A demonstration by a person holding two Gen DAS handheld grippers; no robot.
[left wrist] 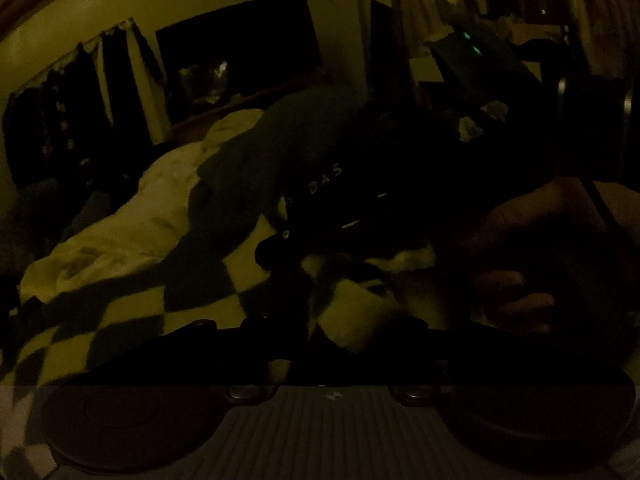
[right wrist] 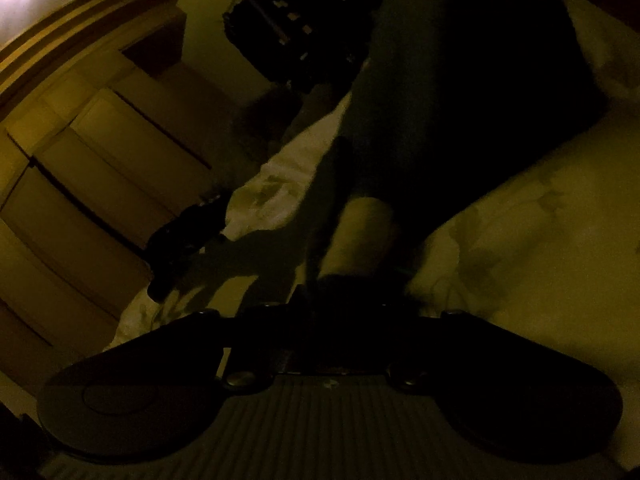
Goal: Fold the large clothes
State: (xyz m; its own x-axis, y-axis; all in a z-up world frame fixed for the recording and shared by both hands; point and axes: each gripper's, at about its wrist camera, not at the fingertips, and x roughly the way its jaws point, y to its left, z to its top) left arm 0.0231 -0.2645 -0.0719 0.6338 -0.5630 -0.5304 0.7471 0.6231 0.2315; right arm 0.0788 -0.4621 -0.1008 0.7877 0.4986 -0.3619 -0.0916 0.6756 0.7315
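The room is very dim, and the bed is the anchor for everything here. A dark garment (left wrist: 280, 152) lies spread across the bed, over a pale rumpled sheet (left wrist: 120, 216) and a checkered blanket (left wrist: 132, 316); faint pale letters show on the cloth where it bunches up. Seen from the left wrist, the left gripper (left wrist: 320, 320) sits low over the blanket at the near edge of the bed, with dark cloth bunched right at its fingertips, though it is too dark to tell whether the jaws are closed on it or merely next to it. The right gripper (left wrist: 500, 92) hovers above the garment on the far side, green lights glowing on its body, with the person's hand (left wrist: 532, 248) wrapped on the handle. From the right wrist, the same dark garment (right wrist: 460, 100) stretches away over the sheet (right wrist: 540, 240), and a strip of it runs down into the right gripper (right wrist: 320, 312), apparently pinched there, but murk hides the tips. Wardrobe doors (right wrist: 100, 152) stand beside the bed.
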